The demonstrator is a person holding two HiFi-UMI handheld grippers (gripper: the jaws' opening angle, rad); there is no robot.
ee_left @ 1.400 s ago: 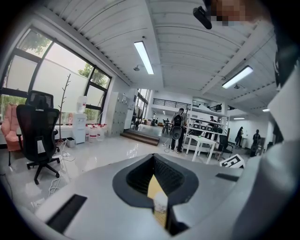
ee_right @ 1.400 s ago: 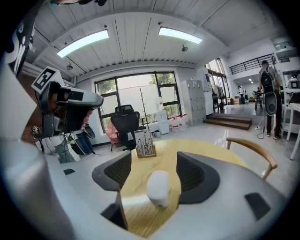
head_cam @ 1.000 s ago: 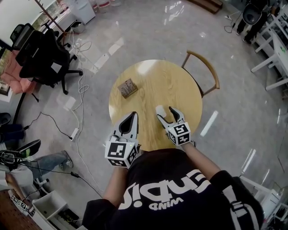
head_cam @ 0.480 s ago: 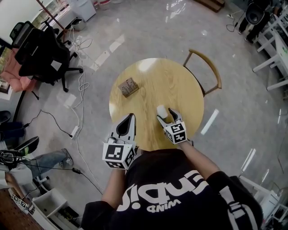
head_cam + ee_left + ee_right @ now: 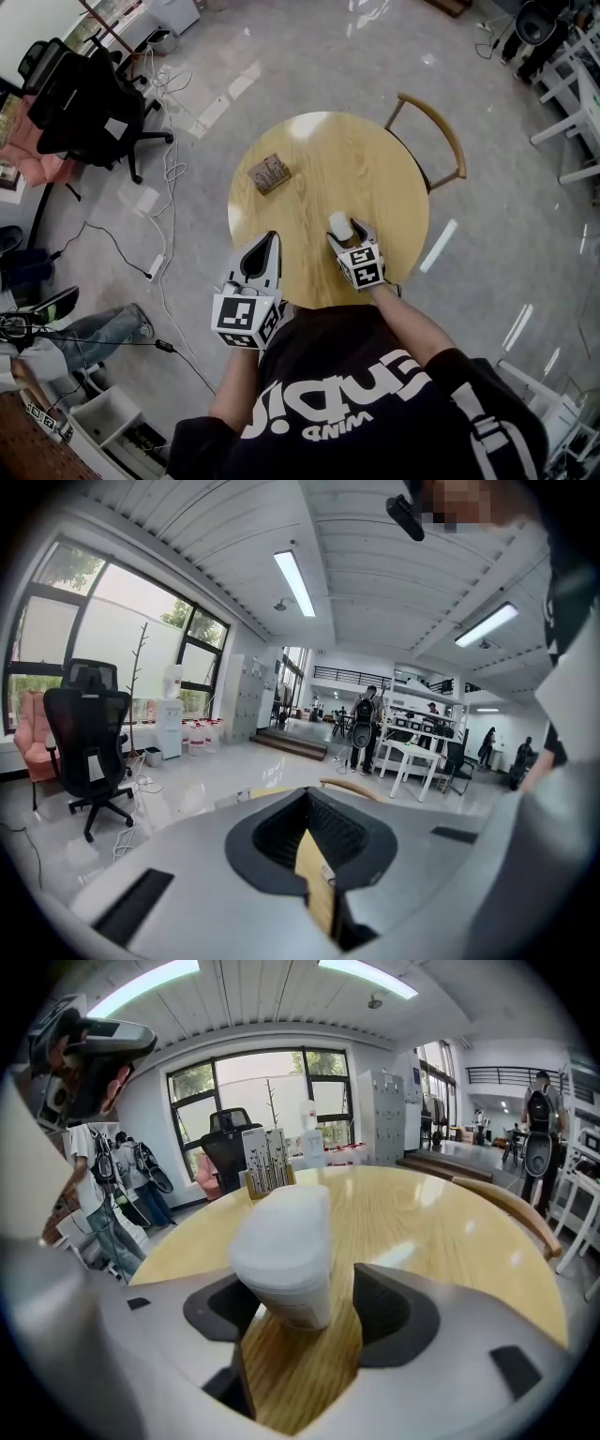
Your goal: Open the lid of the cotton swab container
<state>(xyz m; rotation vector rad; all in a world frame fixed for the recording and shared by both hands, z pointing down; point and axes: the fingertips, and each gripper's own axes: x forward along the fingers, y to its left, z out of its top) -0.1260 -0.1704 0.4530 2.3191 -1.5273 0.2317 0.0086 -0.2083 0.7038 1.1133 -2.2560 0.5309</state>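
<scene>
The cotton swab container is a small white tub with its white lid on. It stands upright on the round wooden table, near the front edge. My right gripper is open around it. In the right gripper view the container stands between the jaws of the right gripper, close to the left one, with a gap at the right one. My left gripper is shut and empty over the table's front left edge. The left gripper view has the left gripper pointing out into the room.
A small patterned box stands at the table's far left, also seen behind the container as the box. A wooden chair is tucked at the far right. A black office chair and cables are on the floor to the left.
My right gripper has moved forward, so the container now stands between its jaws. The left gripper has stayed shut and barely shifted.
</scene>
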